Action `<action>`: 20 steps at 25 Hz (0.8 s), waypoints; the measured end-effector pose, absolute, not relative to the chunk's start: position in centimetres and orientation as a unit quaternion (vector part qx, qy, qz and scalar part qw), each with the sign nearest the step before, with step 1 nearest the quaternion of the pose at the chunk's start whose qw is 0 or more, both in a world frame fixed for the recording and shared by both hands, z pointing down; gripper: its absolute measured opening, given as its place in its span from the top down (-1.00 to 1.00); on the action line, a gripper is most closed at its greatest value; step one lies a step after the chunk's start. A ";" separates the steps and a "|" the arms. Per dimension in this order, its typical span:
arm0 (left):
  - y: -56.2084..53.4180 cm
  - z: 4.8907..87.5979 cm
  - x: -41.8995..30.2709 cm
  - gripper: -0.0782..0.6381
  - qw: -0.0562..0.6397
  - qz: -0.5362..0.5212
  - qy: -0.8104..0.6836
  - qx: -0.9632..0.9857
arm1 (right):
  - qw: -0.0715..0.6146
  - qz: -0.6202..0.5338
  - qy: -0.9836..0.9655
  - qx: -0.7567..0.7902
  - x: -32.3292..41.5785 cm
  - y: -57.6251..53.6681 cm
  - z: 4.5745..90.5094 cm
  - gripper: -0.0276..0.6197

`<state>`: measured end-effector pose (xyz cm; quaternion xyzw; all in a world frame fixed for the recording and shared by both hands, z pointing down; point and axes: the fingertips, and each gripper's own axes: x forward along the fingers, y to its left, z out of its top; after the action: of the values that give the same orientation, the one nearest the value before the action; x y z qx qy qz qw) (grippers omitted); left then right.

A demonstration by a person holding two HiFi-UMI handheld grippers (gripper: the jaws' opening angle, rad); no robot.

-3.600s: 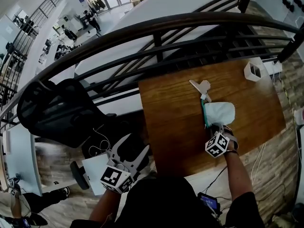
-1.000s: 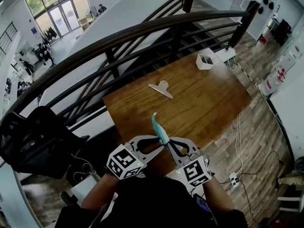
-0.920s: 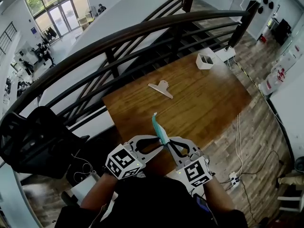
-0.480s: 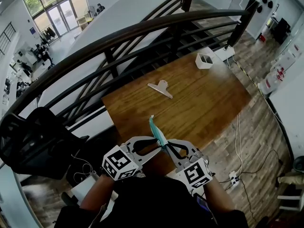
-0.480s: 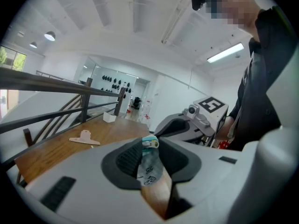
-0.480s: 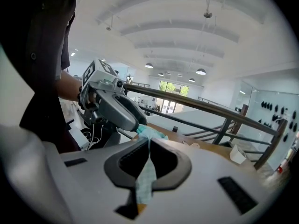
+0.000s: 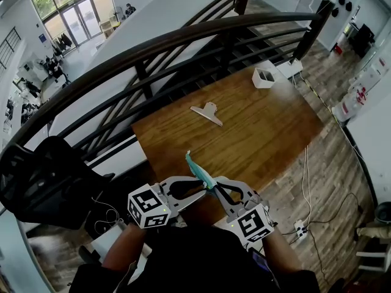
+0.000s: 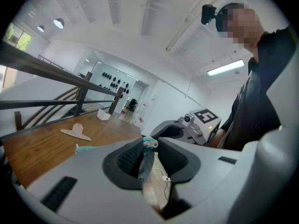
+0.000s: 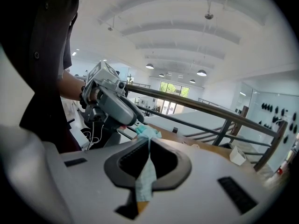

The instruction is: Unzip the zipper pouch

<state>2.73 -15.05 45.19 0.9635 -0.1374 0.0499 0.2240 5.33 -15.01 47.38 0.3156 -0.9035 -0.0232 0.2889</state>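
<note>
The teal zipper pouch is held in the air over the near edge of the wooden table, edge-on and tilted left. My left gripper comes in from the left, its jaws closing. In the left gripper view its jaws pinch a thin strip of the pouch. From the right, my right gripper meets it tip to tip. It is shut on the teal fabric, which hangs down between the pads. The zipper slider itself is too small to make out.
A beige clip lies on the table's far left part, and a white open box stands at the far right corner. A dark railing runs behind the table. A black office chair is on my left.
The left gripper has shifted a little to the left, and the pouch's upper end has swung left and lower. The right gripper has hardly moved.
</note>
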 end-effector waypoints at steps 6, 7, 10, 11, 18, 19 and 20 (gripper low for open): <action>-15.5 44.6 2.4 0.71 0.242 0.026 -0.139 0.960 | 0.285 -0.016 -0.905 0.316 5.6 -15.0 47.2 0.89; -15.7 44.7 2.3 0.71 0.245 0.025 -0.139 0.959 | 0.283 -0.015 -0.906 0.315 5.6 -15.0 47.2 0.89; -15.8 45.0 2.4 0.71 0.247 0.035 -0.137 0.959 | 0.281 -0.017 -0.906 0.315 5.5 -15.1 47.3 0.89; -15.8 45.1 2.4 0.71 0.241 0.042 -0.139 0.960 | 0.284 -0.021 -0.905 0.315 5.6 -15.1 47.3 0.89; -15.8 46.2 2.5 0.71 0.217 0.082 -0.144 0.962 | 0.291 -0.024 -0.904 0.314 5.7 -14.7 47.3 0.89; -15.9 46.4 2.4 0.71 0.213 0.087 -0.146 0.962 | 0.293 -0.028 -0.903 0.312 5.7 -14.7 47.3 0.89; -16.0 46.6 2.4 0.71 0.209 0.092 -0.146 0.962 | 0.295 -0.032 -0.903 0.310 5.6 -14.7 47.3 0.89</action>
<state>2.39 -15.97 46.55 0.9625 -0.1460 0.0923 0.2093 5.63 -14.66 47.29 0.3104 -0.9033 -0.0317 0.2945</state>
